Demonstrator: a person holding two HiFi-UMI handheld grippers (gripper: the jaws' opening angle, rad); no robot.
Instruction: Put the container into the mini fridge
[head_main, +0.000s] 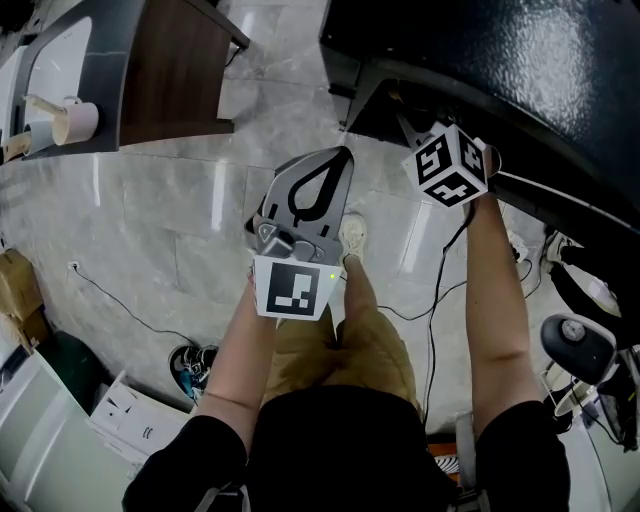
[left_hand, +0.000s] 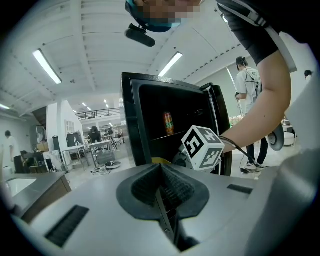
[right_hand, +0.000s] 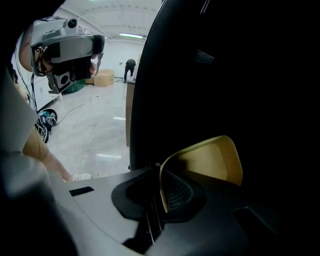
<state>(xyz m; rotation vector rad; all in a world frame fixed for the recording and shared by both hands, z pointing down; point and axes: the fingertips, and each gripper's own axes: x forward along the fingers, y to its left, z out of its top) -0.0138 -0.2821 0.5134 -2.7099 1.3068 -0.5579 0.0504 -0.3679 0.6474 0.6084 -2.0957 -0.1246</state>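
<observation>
One container at the mouth of the mini fridge, pinched by the right gripper

Container (right_hand: 207, 161): tan-yellow, thin-walled, rounded corners, open side facing the camera. It sits just inside the mini fridge (left_hand: 150, 120) opening, against the dark interior. From the left gripper view only a yellow sliver (left_hand: 160, 161) shows, low in the opening and below the shelf (left_hand: 172, 136). Cannot tell whether it rests on anything.

Right gripper (right_hand: 159, 172): jaws drawn nearly together, clamped on the container's near wall, with the rim standing up between the pads. Its marker cube (head_main: 447, 163) sits right at the fridge's front edge. The person's forearm reaches in from outside the cabinet.

Left gripper (left_hand: 161, 169): jaws closed on each other, nothing between them. It is held outside the fridge, in front of the opening and beside the right arm, pointing toward the cabinet (head_main: 318, 185).

Mini fridge: black, glossy top (head_main: 500, 50). Door (left_hand: 216, 120) swung open at the side of the cabinet. One can (left_hand: 168, 122) stands upright on the shelf, above the container's level.

Around the fridge:
- Pale tiled floor (head_main: 180, 210).
- A shoe (head_main: 352, 236) planted just in front of the fridge.
- A cable (head_main: 120, 305) trailing across the floor, well apart from it.
- A wooden desk (head_main: 175, 70) also well apart.
</observation>
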